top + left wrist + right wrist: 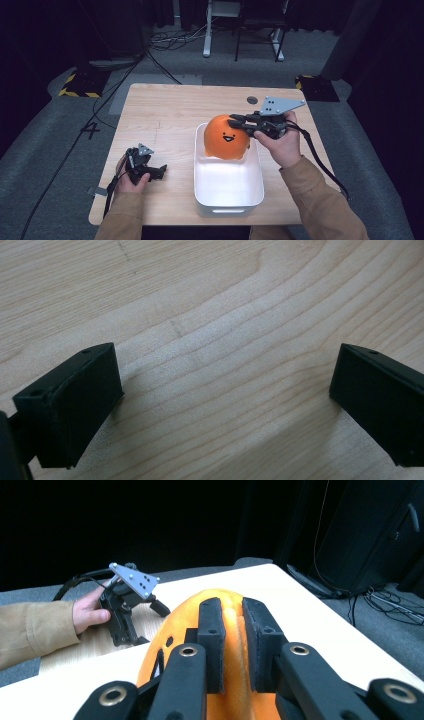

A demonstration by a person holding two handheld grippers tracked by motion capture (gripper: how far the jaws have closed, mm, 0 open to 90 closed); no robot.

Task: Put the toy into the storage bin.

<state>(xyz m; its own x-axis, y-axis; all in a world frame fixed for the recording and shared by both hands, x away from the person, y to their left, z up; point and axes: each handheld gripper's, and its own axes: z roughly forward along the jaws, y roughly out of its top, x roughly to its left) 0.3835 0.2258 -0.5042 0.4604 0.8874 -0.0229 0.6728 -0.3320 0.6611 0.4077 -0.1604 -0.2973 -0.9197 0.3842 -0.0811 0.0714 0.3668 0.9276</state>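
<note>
An orange plush toy [225,137] with a small smiling face hangs over the far end of a white bin [256,172]. My right gripper [234,120] comes in from the right and is shut on a fold at the top of the toy [230,602], pinched between the two pads. My left gripper [159,172] rests on the wooden table [165,115] to the left of the bin. Its jaws stand wide apart with bare wood between them [225,390]. In the right gripper view, the left gripper [148,624] sits beyond the toy in a hand with a tan sleeve.
The white bin's inside [227,182] holds nothing at its near end. A small round grey mark [252,100] lies near the table's far edge. Black cables [165,40] and table legs [206,30] stand on the grey floor behind.
</note>
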